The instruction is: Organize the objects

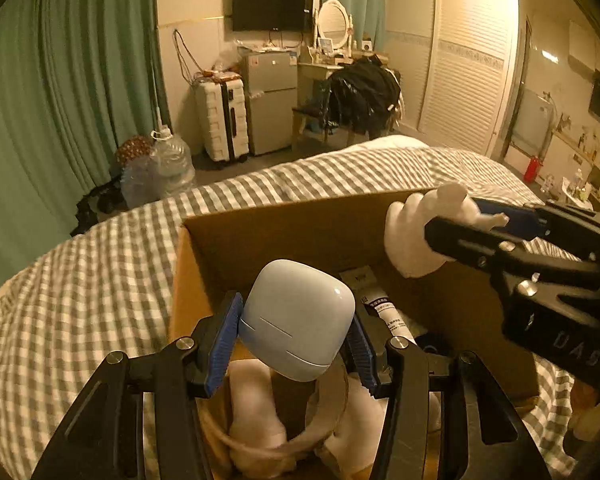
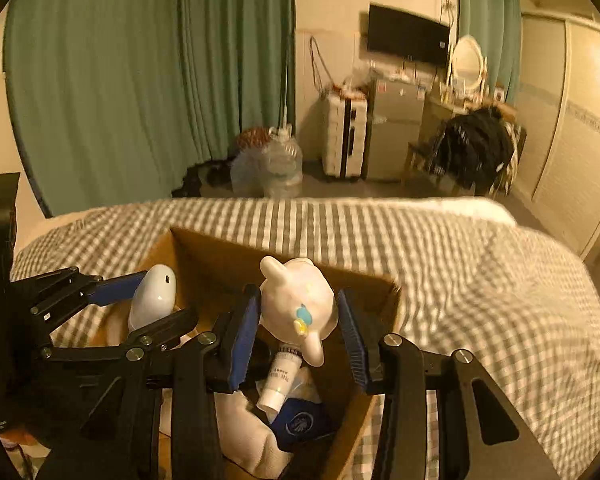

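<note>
An open cardboard box [image 1: 284,232] sits on the checked bed. My left gripper [image 1: 294,340] is shut on a pale blue rounded case [image 1: 298,320] and holds it over the box; the case also shows in the right wrist view [image 2: 154,298]. My right gripper [image 2: 300,332] is shut on a white animal figurine [image 2: 296,308] above the box's right side; the figurine shows in the left wrist view [image 1: 416,232]. Inside the box lie a white tube [image 2: 280,380], a dark blue pouch [image 2: 300,420] and pale soft cloth [image 1: 256,412].
The grey-and-white checked bedspread [image 2: 460,280] surrounds the box. Beyond the bed are green curtains [image 1: 60,80], water jugs [image 1: 172,164], a white suitcase [image 1: 222,120], a small fridge [image 1: 270,100], a chair with dark clothes [image 1: 364,92] and a wardrobe [image 1: 464,60].
</note>
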